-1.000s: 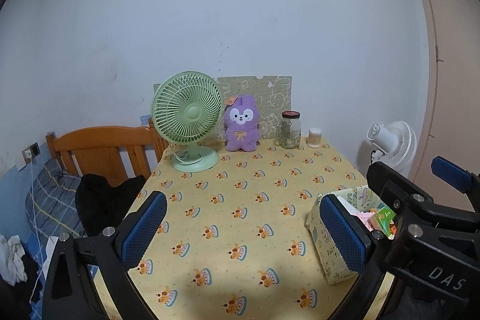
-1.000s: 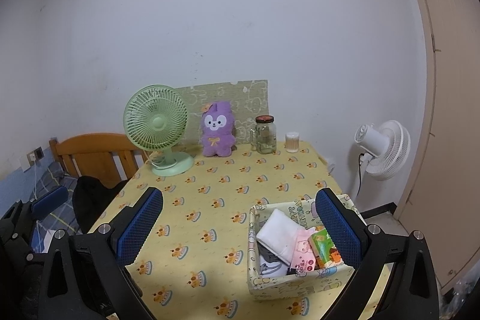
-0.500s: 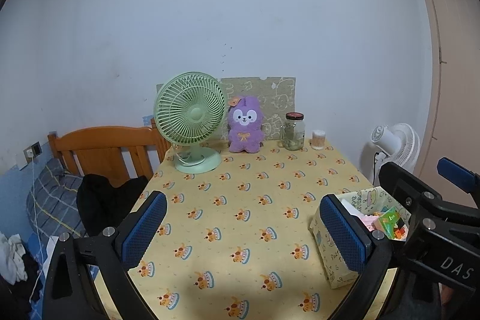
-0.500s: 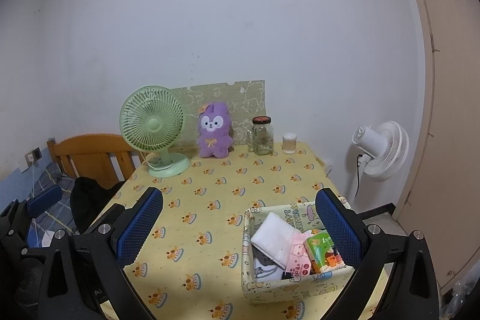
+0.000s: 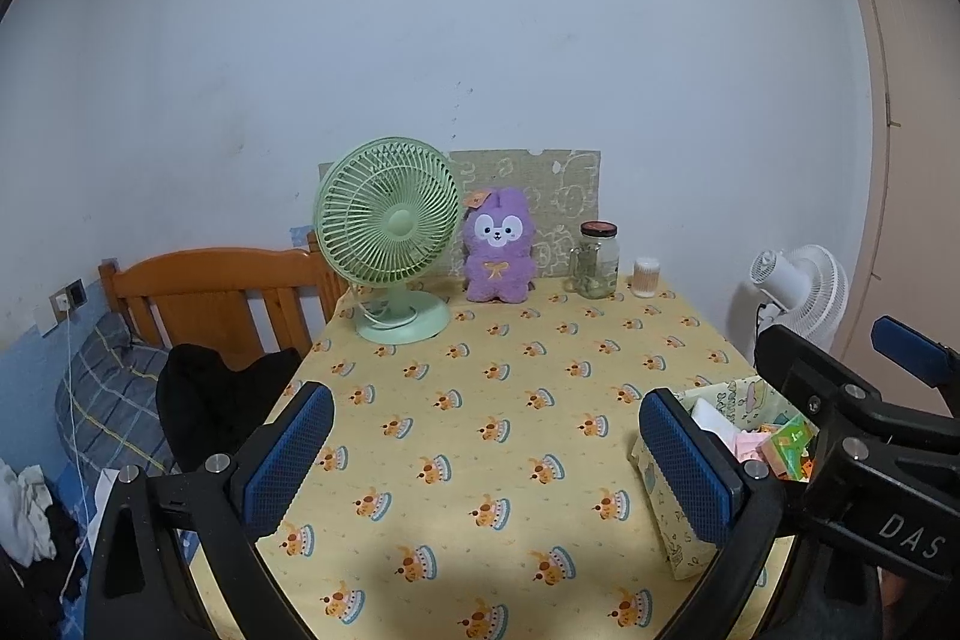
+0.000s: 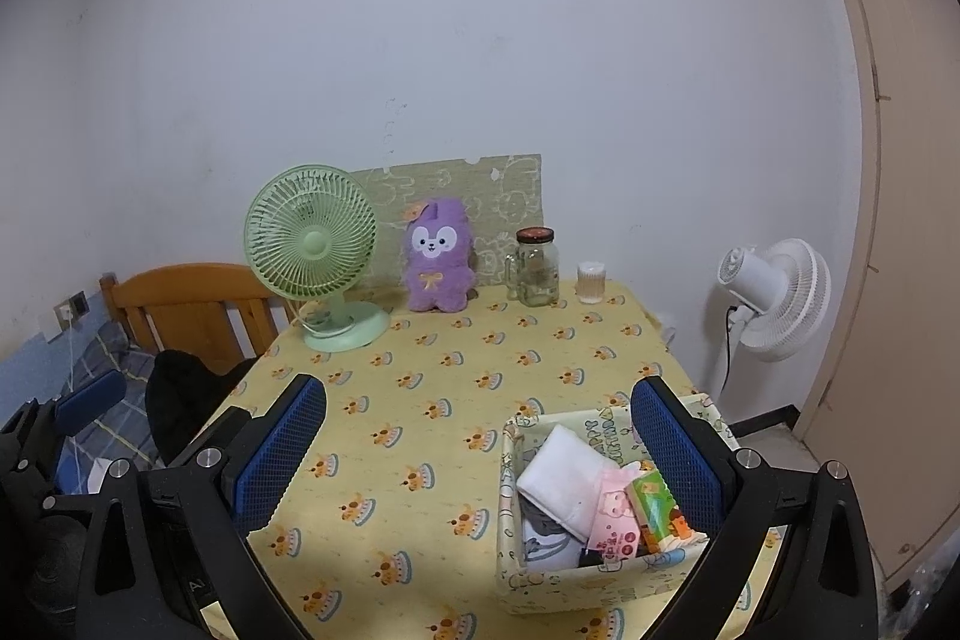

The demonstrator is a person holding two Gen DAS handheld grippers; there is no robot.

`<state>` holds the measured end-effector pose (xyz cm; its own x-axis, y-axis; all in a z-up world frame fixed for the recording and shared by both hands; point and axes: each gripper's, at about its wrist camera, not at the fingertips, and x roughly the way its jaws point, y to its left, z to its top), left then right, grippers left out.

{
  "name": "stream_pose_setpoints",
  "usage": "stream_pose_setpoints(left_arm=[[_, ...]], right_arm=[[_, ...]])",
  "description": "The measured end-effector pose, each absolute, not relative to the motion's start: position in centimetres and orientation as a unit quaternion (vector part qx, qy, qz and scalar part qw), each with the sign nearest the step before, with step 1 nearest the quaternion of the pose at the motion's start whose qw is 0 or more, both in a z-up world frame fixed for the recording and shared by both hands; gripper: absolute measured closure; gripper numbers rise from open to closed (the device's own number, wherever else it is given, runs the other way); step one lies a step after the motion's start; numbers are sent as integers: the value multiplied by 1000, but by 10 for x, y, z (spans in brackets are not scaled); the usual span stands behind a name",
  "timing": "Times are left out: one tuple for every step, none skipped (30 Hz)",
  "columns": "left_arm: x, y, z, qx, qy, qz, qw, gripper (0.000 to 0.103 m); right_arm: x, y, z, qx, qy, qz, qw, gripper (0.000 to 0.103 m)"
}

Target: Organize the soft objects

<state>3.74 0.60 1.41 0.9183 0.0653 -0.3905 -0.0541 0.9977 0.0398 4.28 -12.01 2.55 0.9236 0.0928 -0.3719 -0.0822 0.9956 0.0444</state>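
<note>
Left wrist view: left gripper (image 5: 489,460) has its blue-padded fingers (image 5: 288,457) spread wide, nothing between them, hovering above the table (image 5: 480,400) with the yellow patterned cloth. Bare cloth fills the gap between the fingers. Storage box (image 5: 672,508) sits just behind and outside the right finger, partly hidden by it; a white folded cloth (image 5: 711,412), a pink pack (image 5: 750,445) and a green pack (image 5: 792,436) show inside it. The right gripper's black frame crosses over the box on the far right edge. Far ahead of the fingertips, along the wall: green desk fan (image 5: 387,232) toward the left finger's side, purple plush toy (image 5: 499,247) about centred, upright against a patterned board (image 5: 564,187), then glass jar (image 5: 597,259) and a small cup (image 5: 646,276) toward the right finger's side. Wooden chair (image 5: 210,292) and a dark garment (image 5: 222,400) lie outside the left finger. White floor fan (image 5: 804,292) stands beyond the right finger, off the table.

Right wrist view: right gripper (image 6: 480,460) also has its fingers (image 6: 279,451) wide apart, gripping nothing. Storage box (image 6: 540,568) sits between the fingers, close against the right one, which overlaps its far-right corner. Inside: white folded cloth (image 6: 561,478), pink pack (image 6: 615,517), green pack (image 6: 657,505), and something grey beneath that I can't identify. Purple plush toy (image 6: 435,265) far ahead, roughly centred between the fingertips, well apart from the box. Left gripper's pad is visible at the far left edge.
</note>
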Motion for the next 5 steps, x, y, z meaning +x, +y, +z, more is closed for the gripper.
stream_pose_setpoints(left_arm=[[38, 6, 13, 15, 201, 31, 979, 0], [38, 7, 13, 15, 201, 32, 979, 0], [38, 7, 12, 15, 202, 33, 979, 0], [39, 7, 12, 14, 203, 33, 979, 0], [39, 8, 12, 14, 203, 34, 978, 0]], right_arm=[[43, -119, 25, 14, 192, 45, 980, 0], [44, -119, 24, 14, 193, 46, 980, 0], [45, -118, 23, 14, 194, 47, 980, 0], [46, -118, 23, 14, 195, 47, 980, 0], [47, -117, 22, 15, 196, 48, 979, 0]])
